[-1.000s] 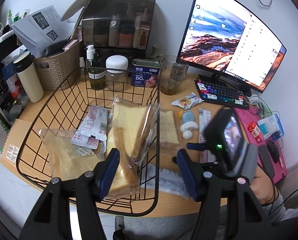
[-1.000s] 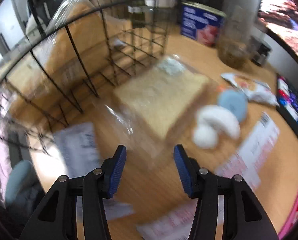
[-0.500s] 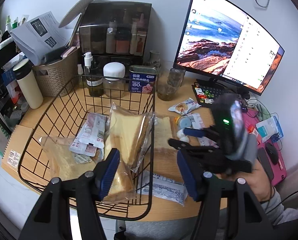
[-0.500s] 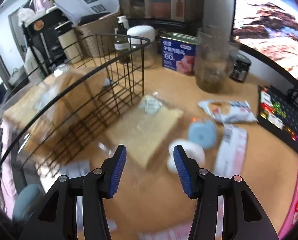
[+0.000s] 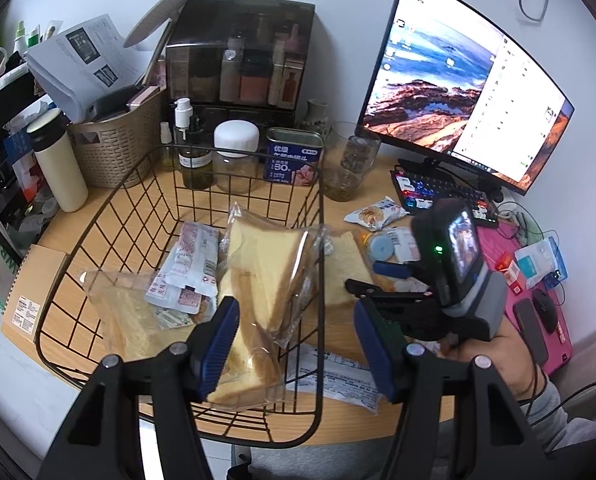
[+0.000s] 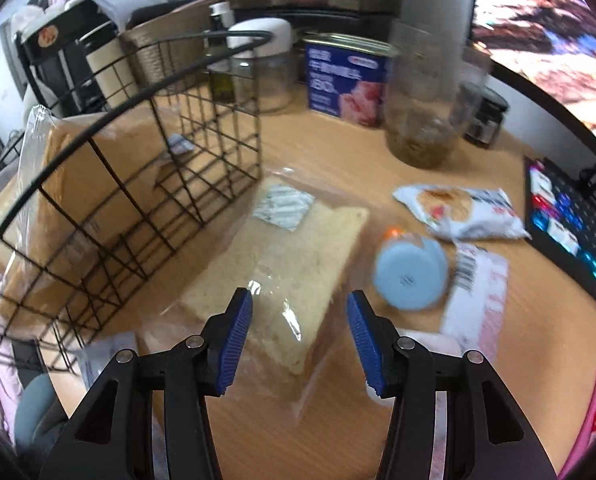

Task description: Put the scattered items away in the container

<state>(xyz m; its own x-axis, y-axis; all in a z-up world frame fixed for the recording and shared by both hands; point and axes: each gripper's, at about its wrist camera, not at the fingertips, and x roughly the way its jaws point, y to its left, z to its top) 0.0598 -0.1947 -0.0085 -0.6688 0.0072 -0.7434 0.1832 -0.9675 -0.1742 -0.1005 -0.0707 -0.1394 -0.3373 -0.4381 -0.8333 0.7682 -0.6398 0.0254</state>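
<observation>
**Right tongs close in on the loose bread**

Left wrist view: the left tongs (image 5: 296, 346) hang parted and empty above the black wire basket (image 5: 319, 240), as a second ago. Bagged bread and sachets already lie inside.

Right wrist view: the right tongs (image 6: 300, 334), parted, have dropped nearer and now straddle the bagged bread slice (image 6: 286, 256) lying on the wooden worktop (image 6: 338, 152) beside the basket. Judged next: clamp, lift.

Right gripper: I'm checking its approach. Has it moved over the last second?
Yes. The right gripper has advanced toward the plastic-wrapped bread slice beside the black wire basket; its open fingers now frame the slice's near end.
</observation>
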